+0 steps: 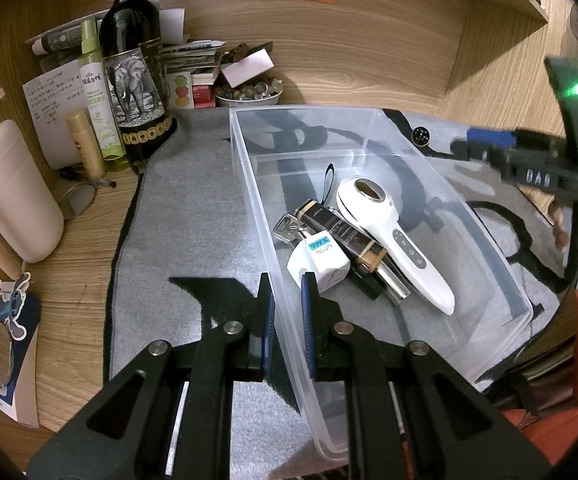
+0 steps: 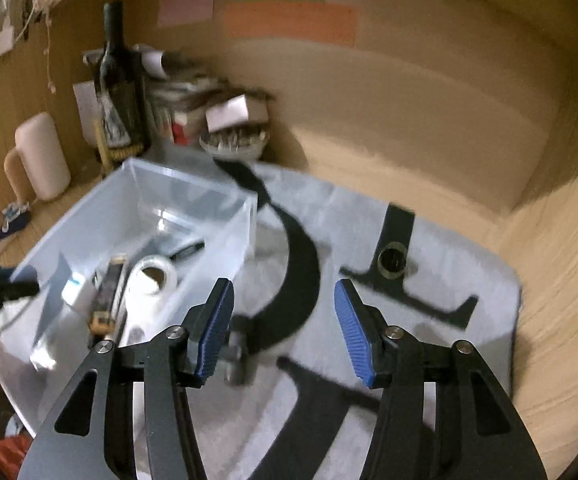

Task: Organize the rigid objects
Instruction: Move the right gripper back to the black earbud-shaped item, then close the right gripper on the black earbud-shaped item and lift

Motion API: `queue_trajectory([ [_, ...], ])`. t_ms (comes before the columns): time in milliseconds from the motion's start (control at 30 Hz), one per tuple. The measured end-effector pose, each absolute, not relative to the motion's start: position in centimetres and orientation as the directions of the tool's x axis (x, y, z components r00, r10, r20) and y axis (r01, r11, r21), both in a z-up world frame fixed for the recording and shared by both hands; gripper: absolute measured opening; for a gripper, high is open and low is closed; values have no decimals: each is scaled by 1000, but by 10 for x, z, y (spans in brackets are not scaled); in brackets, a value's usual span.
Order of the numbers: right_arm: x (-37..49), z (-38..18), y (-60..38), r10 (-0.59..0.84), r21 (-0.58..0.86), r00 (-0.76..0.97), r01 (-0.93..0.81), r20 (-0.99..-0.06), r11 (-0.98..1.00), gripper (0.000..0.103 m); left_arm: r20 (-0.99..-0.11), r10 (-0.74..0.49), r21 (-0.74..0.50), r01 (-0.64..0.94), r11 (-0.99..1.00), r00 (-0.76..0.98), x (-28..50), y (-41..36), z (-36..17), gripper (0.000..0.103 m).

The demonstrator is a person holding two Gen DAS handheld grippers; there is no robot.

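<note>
- The left gripper (image 1: 287, 280) is clamped on the near left wall of the clear plastic box (image 1: 501, 240); one pad is outside the wall and the other is inside
- Just ahead of its inner pad, inside the box, lies a white plug adapter (image 1: 318, 261), and some keys (image 1: 285, 229) are beside it
- Further ahead and to the right in the box lie a dark brown tube with gold ends (image 1: 345, 236) and a white handheld device (image 1: 397, 236), side by side and touching
- The right gripper (image 2: 284, 322) is released, with nothing between its blue pads; only the grey mat (image 2: 449, 248) with black pattern is under it
- The picture from the right wrist is blurred
- From the right gripper, the box (image 2: 249, 216) is to the left and a little ahead
- A small round object with a gold rim (image 2: 392, 265) lies on the mat ahead of the right gripper, slightly to the right, well apart from the box
- In the left wrist view this round object (image 1: 421, 135) is beyond the far right side of the box
- A wine bottle (image 1: 133, 76) stands on the desk ahead and to the left of the left gripper
</note>
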State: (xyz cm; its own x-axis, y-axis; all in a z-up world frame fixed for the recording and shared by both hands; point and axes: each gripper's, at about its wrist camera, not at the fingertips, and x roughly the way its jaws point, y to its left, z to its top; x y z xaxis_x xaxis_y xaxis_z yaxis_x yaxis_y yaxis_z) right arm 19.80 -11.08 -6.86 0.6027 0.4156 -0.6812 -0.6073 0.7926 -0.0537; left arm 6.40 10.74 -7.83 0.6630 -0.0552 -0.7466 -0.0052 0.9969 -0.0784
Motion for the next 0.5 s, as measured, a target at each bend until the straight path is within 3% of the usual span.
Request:
queue_trajectory([
  [500,196,-135,-101,388,-21,467,-660,-794,751,49,-747,-59,-85,-7,996,663,62,111,-78,12],
])
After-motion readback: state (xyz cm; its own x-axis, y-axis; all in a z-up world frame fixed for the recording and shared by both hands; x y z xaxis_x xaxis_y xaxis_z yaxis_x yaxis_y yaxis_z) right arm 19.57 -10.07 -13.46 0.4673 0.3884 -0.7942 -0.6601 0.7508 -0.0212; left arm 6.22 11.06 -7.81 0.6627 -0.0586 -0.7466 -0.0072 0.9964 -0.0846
